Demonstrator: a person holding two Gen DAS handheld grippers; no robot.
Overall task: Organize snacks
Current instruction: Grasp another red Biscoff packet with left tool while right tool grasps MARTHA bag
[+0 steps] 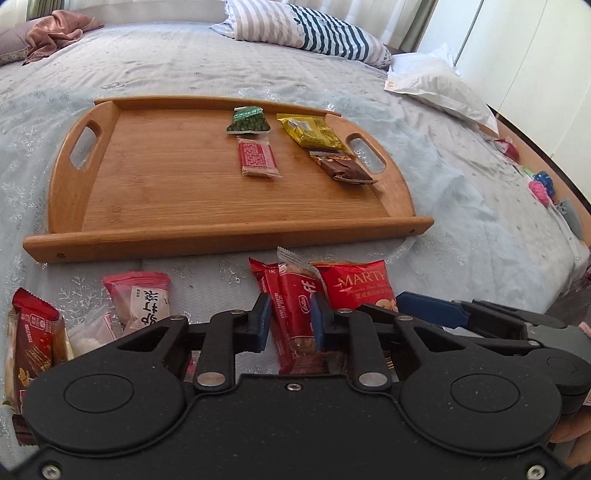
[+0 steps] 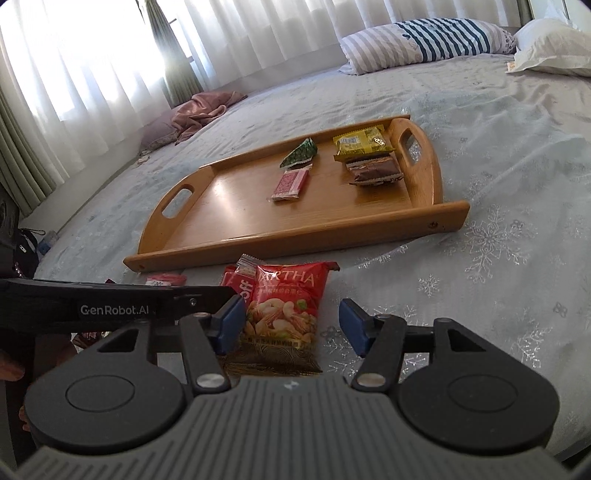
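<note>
A wooden tray (image 1: 177,206) lies on the bed and holds a green packet (image 1: 248,120), a red-and-clear packet (image 1: 258,159), a yellow packet (image 1: 312,132) and a brown bar (image 1: 345,168). In front of the tray lie loose snacks. My left gripper (image 1: 290,321) stands around a red Lotus packet (image 1: 295,314), jaws close to its sides; whether they pinch it I cannot tell. My right gripper (image 2: 291,325) is open around a red Martha nut bag (image 2: 284,317), which also shows in the left wrist view (image 1: 356,286). The tray also shows in the right wrist view (image 2: 295,236).
More snacks lie at the left: a pink-and-white packet (image 1: 142,297) and a red-brown bar (image 1: 33,339). A striped pillow (image 1: 306,31) and a white pillow (image 1: 439,85) lie at the bed's head. A pink cloth (image 2: 203,110) lies near the curtains.
</note>
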